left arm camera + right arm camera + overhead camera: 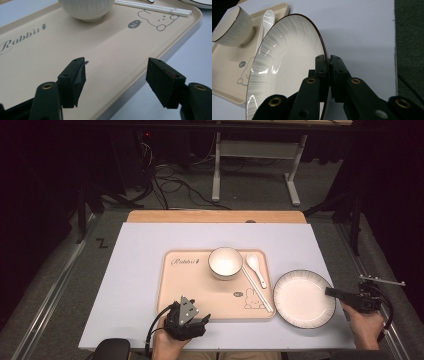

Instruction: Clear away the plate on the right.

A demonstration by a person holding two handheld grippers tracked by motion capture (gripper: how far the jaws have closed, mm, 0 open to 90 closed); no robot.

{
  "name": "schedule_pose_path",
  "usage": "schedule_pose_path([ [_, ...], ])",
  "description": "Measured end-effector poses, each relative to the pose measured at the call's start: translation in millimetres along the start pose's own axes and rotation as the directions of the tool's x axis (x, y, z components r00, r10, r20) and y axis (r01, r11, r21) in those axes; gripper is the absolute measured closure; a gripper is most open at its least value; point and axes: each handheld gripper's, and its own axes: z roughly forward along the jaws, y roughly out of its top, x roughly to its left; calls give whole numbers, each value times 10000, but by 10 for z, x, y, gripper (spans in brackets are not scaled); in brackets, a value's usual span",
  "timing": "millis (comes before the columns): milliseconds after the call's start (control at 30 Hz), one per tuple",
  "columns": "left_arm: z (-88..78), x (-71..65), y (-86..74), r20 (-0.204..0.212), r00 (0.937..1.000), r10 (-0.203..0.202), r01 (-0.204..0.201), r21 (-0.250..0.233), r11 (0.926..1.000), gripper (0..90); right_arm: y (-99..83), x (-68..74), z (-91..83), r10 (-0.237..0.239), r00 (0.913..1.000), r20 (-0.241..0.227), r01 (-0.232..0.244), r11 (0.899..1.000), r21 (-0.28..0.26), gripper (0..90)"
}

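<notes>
Dark room, cables and a grey frame stand on the floor behind a bench [140, 270] covered with a pale lavender sheet, wood strip at its far edge. White plate [303, 298], round, dark thin rim, faint radial grey streaks, glossy, lies flat on the bench just right of the tray, its left rim touching or slightly overlapping the tray's right edge; cannot tell which. Right gripper [336, 292] comes in from the right bench edge and its black jaws are pressed together on the plate's right rim; right gripper view [328, 62] shows the rim pinched between the two pads, one jaw over the plate face, one outside it. Beige tray [200, 290], matte plastic, rounded corners, low raised lip, printed "Rabbit" script and a rabbit line drawing with a "hi~" bubble. On it: ribbed white bowl [225, 262] with dark rim at the far middle, white ceramic spoon [255, 267] just right of the bowl, white chopsticks [259, 290] lying diagonal beside the spoon toward the tray's near right corner. Left gripper [202, 319] sits at the tray's near edge, jaws spread wide with nothing between; left gripper view [115, 82] shows the tray's lip running between the jaws, bowl base and chopsticks farther off. Open bench left of the tray and beyond it; plate near the right bench edge.
</notes>
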Motion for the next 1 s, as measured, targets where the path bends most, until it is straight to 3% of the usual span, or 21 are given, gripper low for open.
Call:
schedule_pose_path([
  [200, 7, -19, -5, 135, 9999, 3, -2, -84, 10000, 325, -6, 19, -22, -108, 9999, -9, 108, 9998, -136, 869],
  [533, 10, -83, -3, 761, 9944, 732, -704, -385, 9968, 350, -58, 20, -98, -74, 9994, -346, 61, 9992, -383, 868],
  [800, 125, -131, 37, 1111, 9938, 105, -100, -51, 9999, 337, -162, 37, -152, 140, 9973, -717, -174, 9987, -469, 868],
  [1000, 194, -194, 46, 1519, 9883, 131, -146, 91, 9999, 339, -240, 68, -198, 226, 9956, -913, -269, 9986, -457, 868],
])
